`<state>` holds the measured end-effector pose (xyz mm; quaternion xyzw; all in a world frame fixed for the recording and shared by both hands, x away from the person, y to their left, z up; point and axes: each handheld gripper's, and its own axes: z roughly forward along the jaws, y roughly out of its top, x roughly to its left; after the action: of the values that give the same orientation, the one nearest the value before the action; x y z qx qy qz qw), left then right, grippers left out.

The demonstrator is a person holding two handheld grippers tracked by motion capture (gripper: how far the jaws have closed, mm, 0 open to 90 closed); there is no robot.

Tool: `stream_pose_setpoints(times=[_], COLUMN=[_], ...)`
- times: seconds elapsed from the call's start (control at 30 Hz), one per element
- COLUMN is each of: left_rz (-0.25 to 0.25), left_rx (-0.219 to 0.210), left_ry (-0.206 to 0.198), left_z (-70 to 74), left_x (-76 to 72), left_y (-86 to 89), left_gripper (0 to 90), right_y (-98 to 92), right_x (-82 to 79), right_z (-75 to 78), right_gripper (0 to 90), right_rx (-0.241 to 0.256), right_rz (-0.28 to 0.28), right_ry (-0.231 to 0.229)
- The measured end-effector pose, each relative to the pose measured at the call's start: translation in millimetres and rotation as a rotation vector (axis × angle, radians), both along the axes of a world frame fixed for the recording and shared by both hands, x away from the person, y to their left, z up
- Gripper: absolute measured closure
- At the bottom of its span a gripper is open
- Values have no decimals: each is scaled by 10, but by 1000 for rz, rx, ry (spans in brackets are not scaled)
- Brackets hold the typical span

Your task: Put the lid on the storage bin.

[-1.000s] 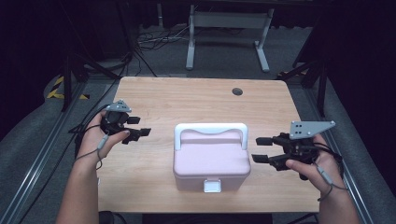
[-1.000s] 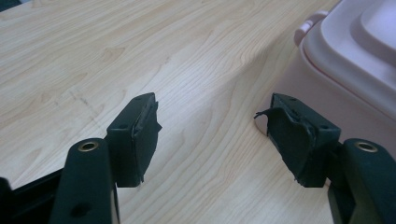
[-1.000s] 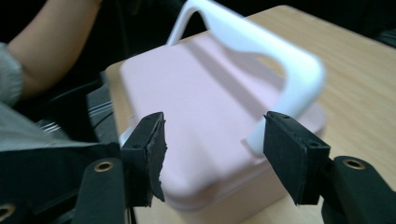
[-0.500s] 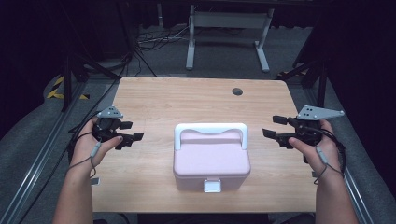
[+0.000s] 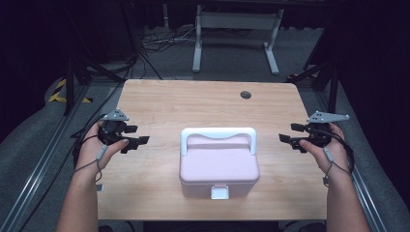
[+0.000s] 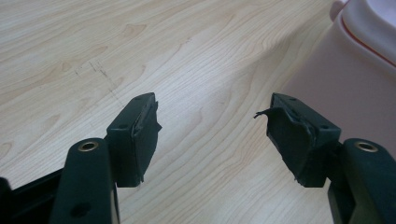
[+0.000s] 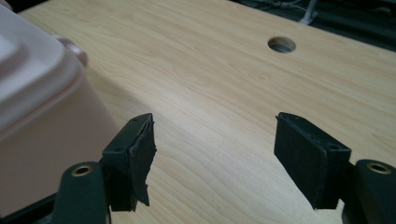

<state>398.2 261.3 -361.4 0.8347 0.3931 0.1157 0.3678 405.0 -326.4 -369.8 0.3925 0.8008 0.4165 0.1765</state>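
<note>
A pink box (image 5: 218, 167) with a white handle (image 5: 217, 135) and a white front latch (image 5: 220, 193) stands closed on the wooden table (image 5: 193, 104), near its front edge. My left gripper (image 5: 138, 137) hovers over the table's left side, open, jaws pointing toward the box with nothing between them. My right gripper (image 5: 290, 134) is held at the table's right edge, open and empty, aimed at the box. The box's pink side (image 6: 341, 84) fills the right of the left gripper view, and the box's corner (image 7: 42, 107) shows at the left of the right gripper view.
A round cable hole (image 5: 245, 94) sits in the table near its back edge, also seen as the hole (image 7: 281, 44) in the right gripper view. A white stand (image 5: 234, 29) and cables lie on the floor behind the table. Dark rails run along both sides.
Both hands have drifted: the left gripper has come nearer and slightly lower on the left side, and the right gripper has risen and moved farther back. Both stay open.
</note>
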Motion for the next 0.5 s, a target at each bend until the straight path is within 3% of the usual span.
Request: stream_pose_setpoints(times=[0.4,0.5], left_rz=[7,8], left_rx=[7,-6], left_ry=[37,56], left_z=[-136,-182], left_x=[117,144], left_y=[-52,-53], left_gripper=[337,335], right_y=[-61,-59], right_x=[135,158], right_z=[-363,-451], right_gripper=[284,274], right_rx=[-62,-69], right_rz=[-34,-31], right_ry=[103,156])
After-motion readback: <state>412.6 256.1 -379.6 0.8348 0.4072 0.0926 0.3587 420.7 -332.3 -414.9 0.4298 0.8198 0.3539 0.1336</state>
